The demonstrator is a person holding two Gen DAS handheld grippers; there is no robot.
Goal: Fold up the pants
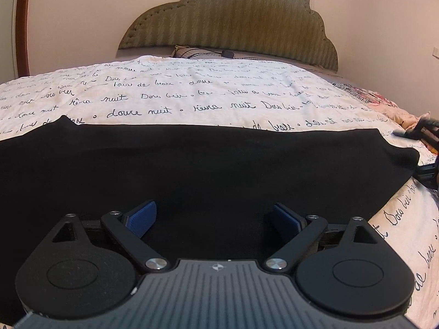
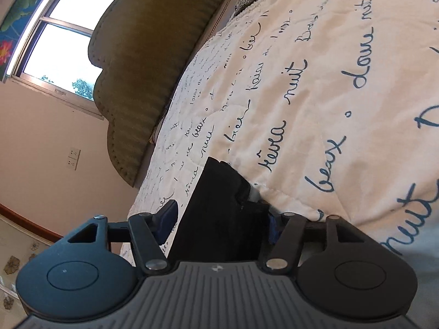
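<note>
L claw (image 1: 211,220) is hovering wide over the pants (image 1: 192,164) on the bed (image 1: 192,93). R claw (image 2: 219,223) is straddling the pants' end, not yet pinching. Next, prob.: pinch both, fold over.

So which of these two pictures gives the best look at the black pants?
The left wrist view. There the black pants spread flat across the quilt, with the far edge and right corner showing. The right wrist view shows only a narrow end of the pants, standing between the open fingers of the right claw.
</note>
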